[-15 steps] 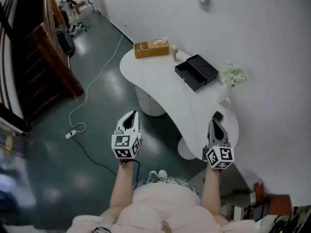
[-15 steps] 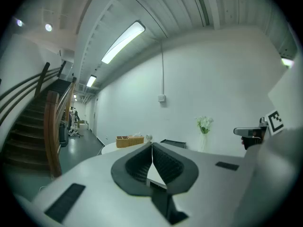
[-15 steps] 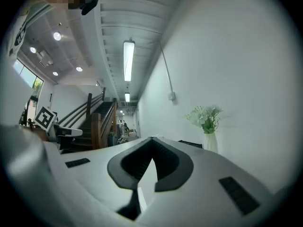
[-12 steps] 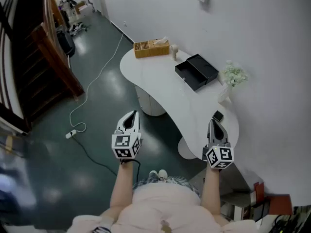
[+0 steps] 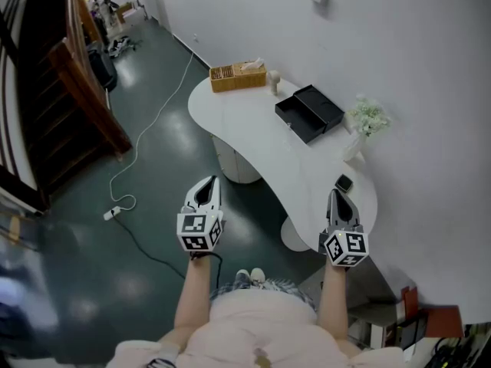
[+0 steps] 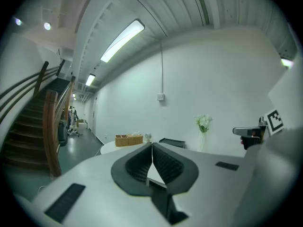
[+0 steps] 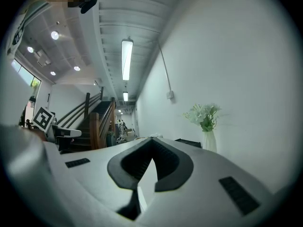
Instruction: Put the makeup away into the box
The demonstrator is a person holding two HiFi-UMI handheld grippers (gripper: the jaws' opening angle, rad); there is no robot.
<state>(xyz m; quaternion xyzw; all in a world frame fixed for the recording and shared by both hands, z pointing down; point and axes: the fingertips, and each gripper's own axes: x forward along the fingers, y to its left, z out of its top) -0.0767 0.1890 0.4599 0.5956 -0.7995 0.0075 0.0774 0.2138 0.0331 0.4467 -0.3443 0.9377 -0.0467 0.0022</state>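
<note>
An open black box lies on the white curved table, far ahead of both grippers. A small dark flat item rests on the table's near end, just beyond my right gripper. A small cream bottle stands left of the box. My left gripper hangs over the floor, left of the table. Both point level toward the table with jaws shut and nothing between them, as seen in the left gripper view and the right gripper view. The box shows small and distant.
A wicker basket sits at the table's far end. A white vase of flowers stands by the wall, right of the box. A cable trails across the dark floor. A wooden staircase rises at the left.
</note>
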